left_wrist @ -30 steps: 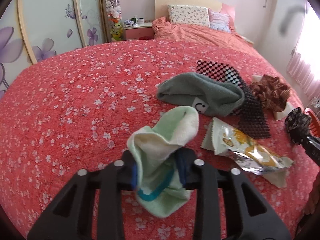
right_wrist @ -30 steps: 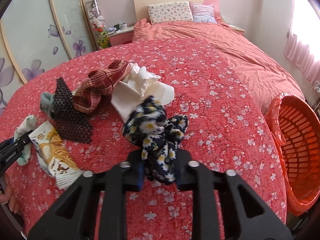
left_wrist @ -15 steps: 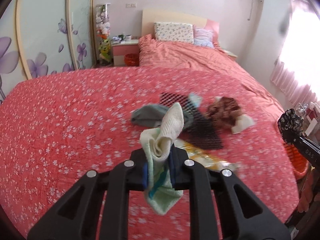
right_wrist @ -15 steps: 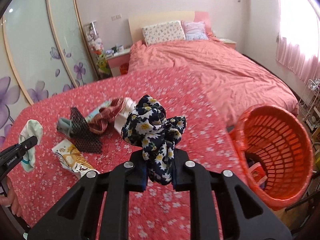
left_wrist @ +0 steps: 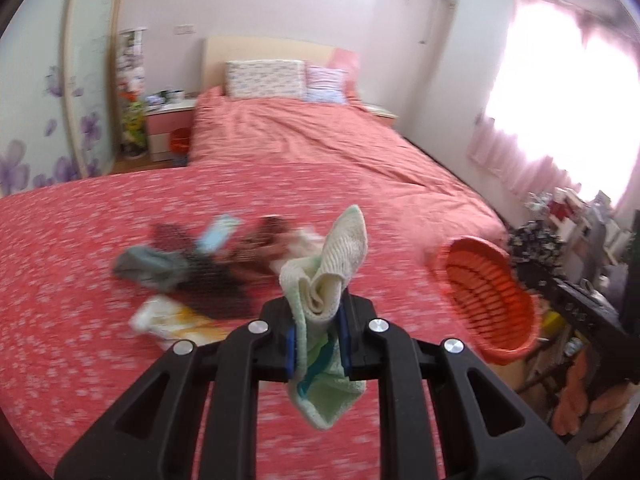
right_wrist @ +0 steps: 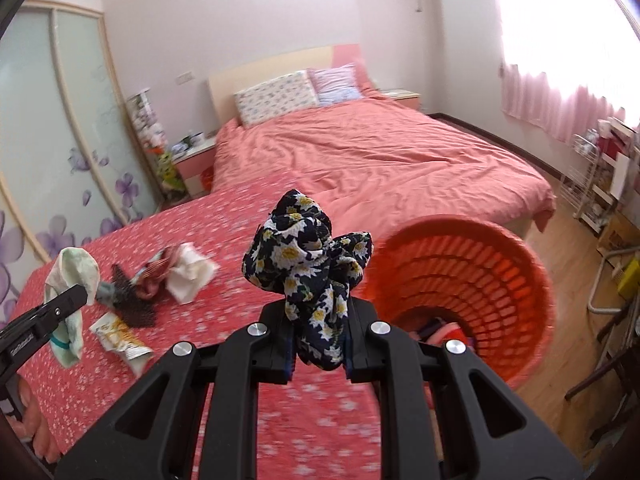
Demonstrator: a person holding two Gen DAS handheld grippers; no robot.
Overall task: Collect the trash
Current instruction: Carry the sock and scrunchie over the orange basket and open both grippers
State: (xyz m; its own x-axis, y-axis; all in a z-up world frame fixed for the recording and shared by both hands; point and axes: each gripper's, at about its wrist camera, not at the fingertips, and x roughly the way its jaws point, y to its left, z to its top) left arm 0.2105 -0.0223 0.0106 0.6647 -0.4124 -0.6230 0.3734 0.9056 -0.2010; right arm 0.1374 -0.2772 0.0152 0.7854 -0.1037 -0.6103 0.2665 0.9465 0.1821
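Observation:
My left gripper [left_wrist: 318, 340] is shut on a pale green sock [left_wrist: 326, 280], held up above the red flowered bedspread [left_wrist: 80, 280]. In the right wrist view that same green sock [right_wrist: 72, 280] hangs from the left gripper at the far left. My right gripper [right_wrist: 318, 344] is shut on a dark blue flowered cloth [right_wrist: 308, 256], lifted over the bed's edge. An orange slatted basket [right_wrist: 516, 276] stands on the floor just right of it, with some pink things at its bottom. The basket [left_wrist: 492, 300] also shows at the right in the left wrist view.
On the bedspread lie a grey sock [left_wrist: 148, 266], a black mesh piece [left_wrist: 212, 288], a snack wrapper [right_wrist: 120, 336], a brown-red cloth [right_wrist: 154, 276] and white tissue [right_wrist: 192, 272]. A second bed [right_wrist: 380, 160] stands behind. A wire rack [right_wrist: 592, 184] and clutter line the right wall.
Both grippers have risen off the bedspread with their cloths and swung right. The orange basket has come much further into both views, and the pile of things has dropped back to the left.

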